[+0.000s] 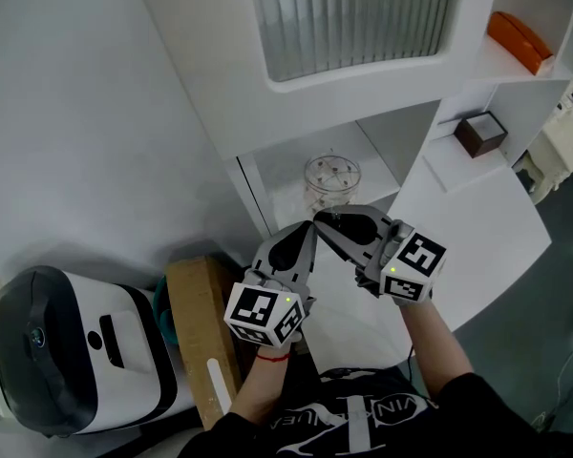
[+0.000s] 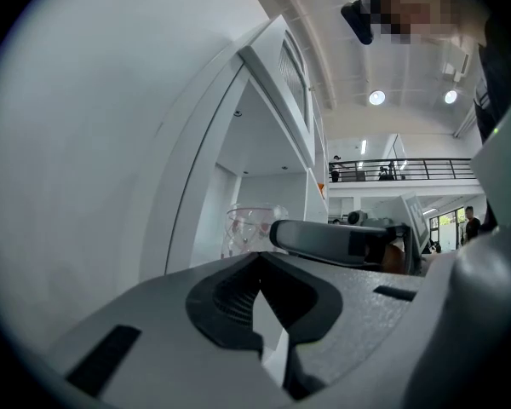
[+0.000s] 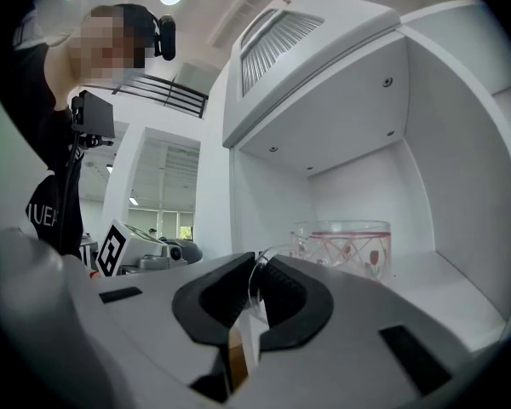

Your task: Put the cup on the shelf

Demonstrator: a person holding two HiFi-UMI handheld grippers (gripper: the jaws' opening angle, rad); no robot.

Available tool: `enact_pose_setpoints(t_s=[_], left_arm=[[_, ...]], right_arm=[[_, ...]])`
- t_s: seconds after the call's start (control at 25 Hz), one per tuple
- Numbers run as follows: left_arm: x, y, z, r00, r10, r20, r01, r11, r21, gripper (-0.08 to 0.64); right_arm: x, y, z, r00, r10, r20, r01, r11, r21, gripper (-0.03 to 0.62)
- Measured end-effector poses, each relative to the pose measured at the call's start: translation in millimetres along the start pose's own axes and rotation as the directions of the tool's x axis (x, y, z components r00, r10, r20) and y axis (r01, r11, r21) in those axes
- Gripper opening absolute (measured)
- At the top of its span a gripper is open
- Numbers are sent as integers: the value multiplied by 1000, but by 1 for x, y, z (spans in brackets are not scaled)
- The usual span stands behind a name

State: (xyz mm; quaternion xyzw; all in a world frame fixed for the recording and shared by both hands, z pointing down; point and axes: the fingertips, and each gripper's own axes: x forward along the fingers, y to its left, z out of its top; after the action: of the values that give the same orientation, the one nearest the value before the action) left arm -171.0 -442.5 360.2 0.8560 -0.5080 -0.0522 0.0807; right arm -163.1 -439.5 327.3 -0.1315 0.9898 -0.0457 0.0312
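Here the right tool grips the cup just inside the shelf edge.

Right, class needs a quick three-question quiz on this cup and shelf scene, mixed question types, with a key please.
1. True or false: the glass cup stands upright inside the white cabinet niche.
2. Which gripper's tongs hold the cup's handle? A left B right C neither
3. Fill in: the object on the top right shelf is coloured ___.
Key: 1 true; 2 B, the right gripper; 3 orange.
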Motion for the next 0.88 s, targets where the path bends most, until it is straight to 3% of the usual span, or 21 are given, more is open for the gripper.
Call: enact_pose_setpoints(t_s=[0.52, 0.88], left_arm=[[4, 10, -3, 1000, 0, -7, -1, 1000, -14, 6], [2, 16, -6, 1000, 16, -11, -16, 1000, -16, 5]], right_arm=[[13, -24, -8, 997, -68, -47, 66, 997, -46, 12], [20, -29, -30, 981, -132, -139, 116, 986, -117, 12]])
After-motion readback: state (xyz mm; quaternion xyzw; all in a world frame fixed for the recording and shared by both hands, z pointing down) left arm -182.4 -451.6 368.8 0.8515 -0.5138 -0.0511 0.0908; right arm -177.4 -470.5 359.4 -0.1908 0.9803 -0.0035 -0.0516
